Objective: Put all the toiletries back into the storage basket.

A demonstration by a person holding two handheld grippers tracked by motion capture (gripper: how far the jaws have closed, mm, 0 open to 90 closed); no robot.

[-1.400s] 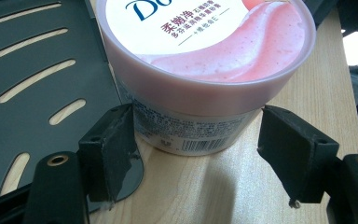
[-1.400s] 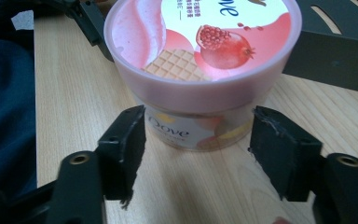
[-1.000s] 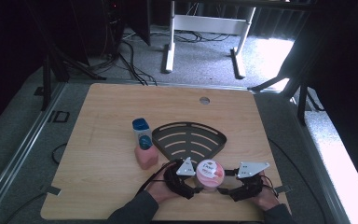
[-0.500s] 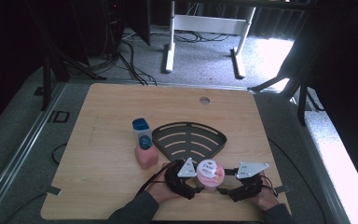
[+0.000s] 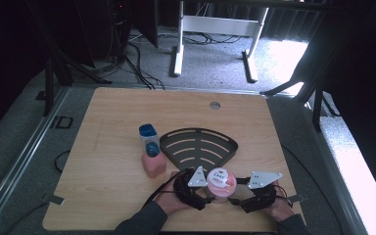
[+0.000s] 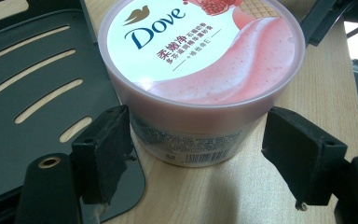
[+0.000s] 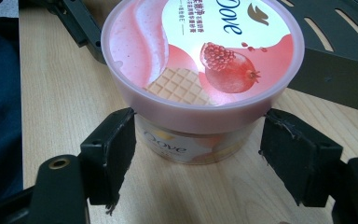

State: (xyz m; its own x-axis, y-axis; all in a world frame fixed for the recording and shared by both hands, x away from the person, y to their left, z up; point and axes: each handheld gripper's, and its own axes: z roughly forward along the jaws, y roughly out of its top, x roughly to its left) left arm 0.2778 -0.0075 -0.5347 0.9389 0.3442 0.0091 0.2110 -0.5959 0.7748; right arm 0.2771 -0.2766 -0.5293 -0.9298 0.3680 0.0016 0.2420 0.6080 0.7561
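**Two grippers flanking one pink tub at the table's near edge**

One tub [image 5: 221, 182] with a pink lid is standing upright on the wooden table [image 5: 107, 127], toward six o'clock of the tabletop, while two hand-held grippers are closing in on it from opposite sides. The left gripper [image 5: 196, 188] is sitting at the tub's nine o'clock and the right gripper [image 5: 247, 193] at its three o'clock. In the left gripper view the tub [image 6: 200, 79] is lying between two spread jaws; the left-hand pad is right against the tub's wall, the other standing clear of it. In the right gripper view the tub [image 7: 203, 79] is likewise sitting between two spread jaws, with the pads near its wall just under the lid's rim; whether they are touching it cannot be told. One black slotted fan-shaped rack [image 5: 199, 147] is lying flat at the tub's twelve o'clock, just beside it. Two more items are standing at the rack's nine o'clock: one blue-capped bottle [image 5: 149, 139] and one pink block [image 5: 154, 165], the two touching each other.
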